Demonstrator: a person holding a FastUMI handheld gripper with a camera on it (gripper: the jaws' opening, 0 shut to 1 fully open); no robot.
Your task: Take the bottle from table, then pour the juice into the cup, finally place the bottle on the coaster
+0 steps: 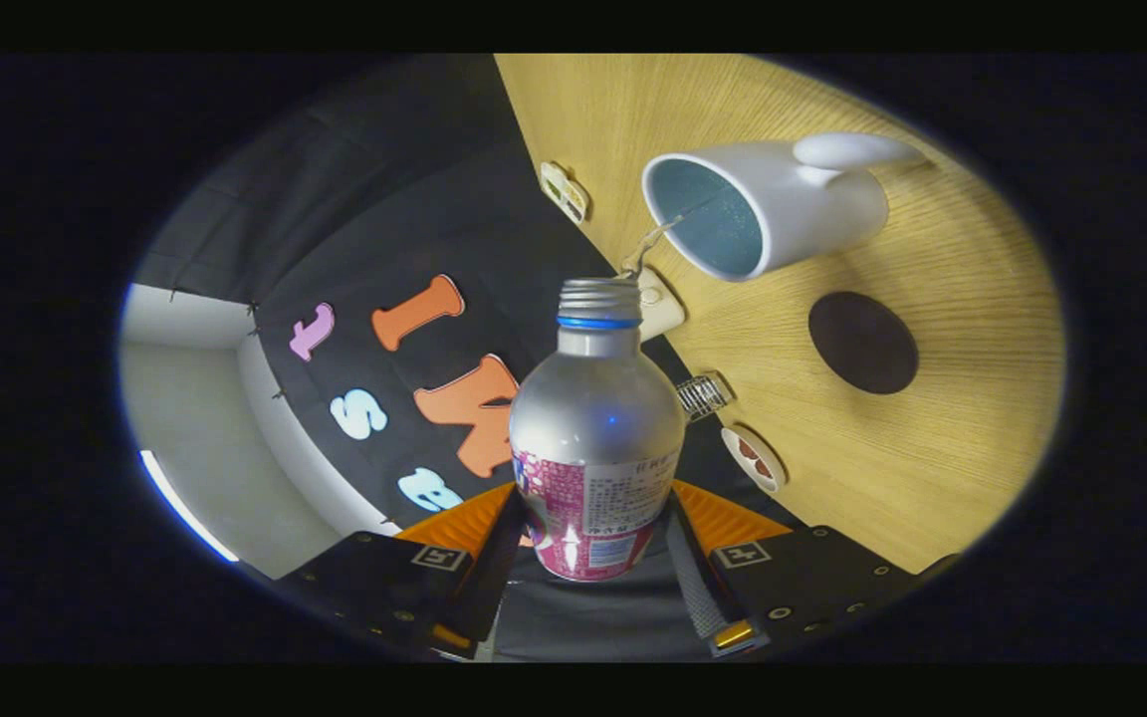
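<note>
A silver bottle with a pink label and a blue neck ring sits between my fingers, and my gripper is shut on its labelled lower body. The view is rolled hard, so the bottle lies tilted with its open threaded mouth pointing toward the white mug. The mug has a blue inside and stands on the wooden table, just beyond the bottle's mouth. A thin pale stream or splash shows between the mouth and the mug's rim. A dark round coaster lies on the table beside the mug.
Along the table's back edge, against the black cloth wall, sit several small items: a small framed card, a cream block, a small wire piece and a round red-and-white dish. A pale room wall lies beyond the cloth.
</note>
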